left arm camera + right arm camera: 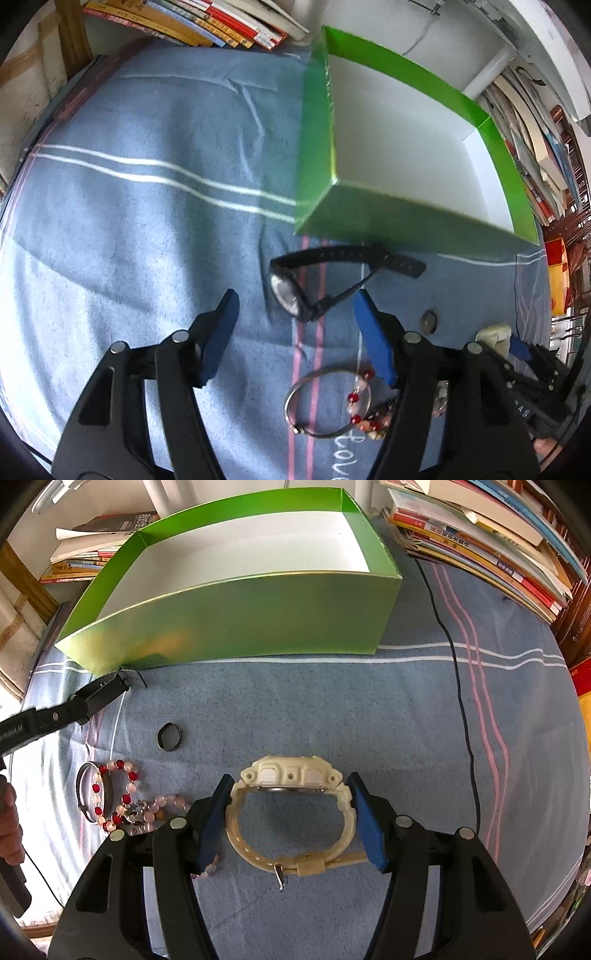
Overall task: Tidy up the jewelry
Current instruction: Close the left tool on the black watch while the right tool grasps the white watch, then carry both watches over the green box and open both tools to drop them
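Your right gripper [290, 823] has its fingers spread on either side of the cream watch [291, 812]. The buckled strap loop sits between them, so a squeeze across the band should catch it; whether the pads already touch is hard to tell.

Your left gripper [295, 336] has its fingers wide apart around the black watch [291, 291]. The watch lies on its side, face toward you, strap running ahead to the foot of the green box [354, 218]. The box stands open just beyond both pairs of fingers, probably where the pieces go.

Below the left fingers lie a silver bangle [295, 413] and red and pink bead bracelets [364, 406], with a small dark ring [169, 736] off to the right. A black cable [458, 686] crosses the blue towel [295, 709] on the surface right of your right fingers; books [480, 535] crowd the edges. The box wall must be cleared by lifting.
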A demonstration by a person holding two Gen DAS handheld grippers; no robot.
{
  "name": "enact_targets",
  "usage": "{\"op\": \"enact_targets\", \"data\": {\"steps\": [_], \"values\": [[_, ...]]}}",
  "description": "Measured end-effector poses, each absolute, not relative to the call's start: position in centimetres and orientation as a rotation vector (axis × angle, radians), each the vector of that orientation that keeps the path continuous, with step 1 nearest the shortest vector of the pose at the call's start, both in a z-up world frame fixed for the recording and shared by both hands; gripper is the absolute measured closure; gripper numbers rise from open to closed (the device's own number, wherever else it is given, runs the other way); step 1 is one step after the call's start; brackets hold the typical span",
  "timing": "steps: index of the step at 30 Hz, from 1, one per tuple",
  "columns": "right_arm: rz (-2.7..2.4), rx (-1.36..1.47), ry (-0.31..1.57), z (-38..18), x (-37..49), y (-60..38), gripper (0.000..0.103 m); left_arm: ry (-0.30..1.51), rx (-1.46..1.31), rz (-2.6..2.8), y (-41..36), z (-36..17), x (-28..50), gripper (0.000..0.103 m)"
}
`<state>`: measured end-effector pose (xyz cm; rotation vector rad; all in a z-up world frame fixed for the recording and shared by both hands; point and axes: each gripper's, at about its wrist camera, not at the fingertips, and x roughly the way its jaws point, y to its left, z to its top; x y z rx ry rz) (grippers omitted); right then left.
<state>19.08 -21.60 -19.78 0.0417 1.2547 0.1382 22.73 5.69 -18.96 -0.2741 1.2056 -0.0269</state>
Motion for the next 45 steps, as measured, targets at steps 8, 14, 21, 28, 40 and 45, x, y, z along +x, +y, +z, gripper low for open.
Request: {"op": "enact_targets", "data": {"steps": [8,14,21,28,40,45], "values": [[0.135,0.031,1.254,-19.7,19.2,-21.0,0.041,1.212,-0.236,-0.056,4.5,-19.7,23.9,0.057],[0.141,0.017,1.222,-19.1,19.5,-19.7,0.042,1.191,-0.229,-0.096,4.2,-19.5,23.3,0.073],[0.150,0.020,1.210,-18.2,19.4,-19.7,0.042,1.157,-0.223,-0.126,3.9,-18.4,22.0,0.076],[0.161,0.049,1.179,-16.7,18.9,-20.1,0.042,1.102,-0.227,-0.141,3.7,-15.6,20.9,0.076],[0.181,0.083,1.036,-10.3,18.6,-21.0,0.042,0.976,-0.243,-0.181,3.7,-8.9,18.9,0.076],[0.207,0.083,0.924,-6.4,20.5,-21.2,0.042,0.900,-0.230,-0.196,2.9,-5.5,20.6,0.075]]}}
